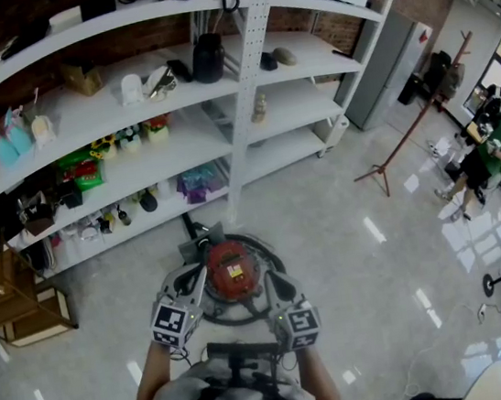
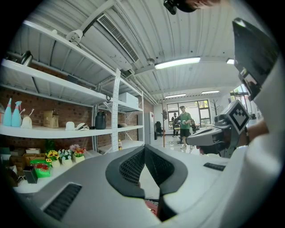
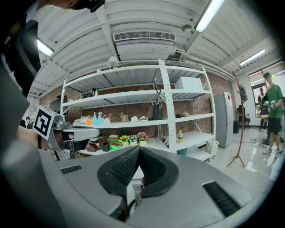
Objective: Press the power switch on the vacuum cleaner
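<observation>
The left gripper [image 2: 144, 149] and the right gripper [image 3: 139, 148] are held side by side, close to the person's body. Each pair of jaws is clenched tip to tip with nothing caught between. The vacuum cleaner [image 1: 231, 269], round with a red top, sits on the floor [image 1: 356, 226] just under and ahead of the two sets of jaws, between them; neither gripper touches it. Past the jaw tips runs the long white shelving [image 1: 248, 102], its lowest edge close behind the vacuum. A wooden crate [image 1: 16, 306] stands off to the left gripper's outer side. Out beyond the right gripper the floor lies open as far as a coat stand [image 1: 409, 140].
</observation>
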`<state>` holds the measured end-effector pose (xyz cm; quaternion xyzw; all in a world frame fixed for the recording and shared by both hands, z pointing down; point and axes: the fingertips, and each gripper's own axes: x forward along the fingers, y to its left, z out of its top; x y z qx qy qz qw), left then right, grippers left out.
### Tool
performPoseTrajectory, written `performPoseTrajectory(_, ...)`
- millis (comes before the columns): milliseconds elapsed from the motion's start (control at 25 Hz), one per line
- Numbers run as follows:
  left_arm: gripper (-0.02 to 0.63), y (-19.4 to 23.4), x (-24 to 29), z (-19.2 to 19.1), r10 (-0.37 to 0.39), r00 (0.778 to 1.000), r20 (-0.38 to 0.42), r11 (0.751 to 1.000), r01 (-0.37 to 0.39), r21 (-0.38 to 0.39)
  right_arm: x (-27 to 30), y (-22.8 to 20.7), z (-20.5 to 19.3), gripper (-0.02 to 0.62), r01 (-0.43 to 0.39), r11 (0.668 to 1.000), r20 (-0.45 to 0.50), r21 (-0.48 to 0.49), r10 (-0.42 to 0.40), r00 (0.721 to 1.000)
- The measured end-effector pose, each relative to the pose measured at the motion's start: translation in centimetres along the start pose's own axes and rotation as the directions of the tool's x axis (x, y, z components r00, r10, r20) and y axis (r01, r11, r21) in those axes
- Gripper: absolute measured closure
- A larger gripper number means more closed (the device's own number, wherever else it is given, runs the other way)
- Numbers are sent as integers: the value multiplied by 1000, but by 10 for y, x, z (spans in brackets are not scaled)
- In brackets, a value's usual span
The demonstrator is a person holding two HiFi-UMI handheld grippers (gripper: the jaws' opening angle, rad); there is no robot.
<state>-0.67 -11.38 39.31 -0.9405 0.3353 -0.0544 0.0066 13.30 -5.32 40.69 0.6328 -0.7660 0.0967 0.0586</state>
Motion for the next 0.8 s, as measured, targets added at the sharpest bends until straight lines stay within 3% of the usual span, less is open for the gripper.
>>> performPoseTrajectory(800, 598, -3, -2, -2, -1, 1000, -8, 1000, 1, -1, -3, 0, 1, 586, 0, 1000, 9, -6, 0, 1000)
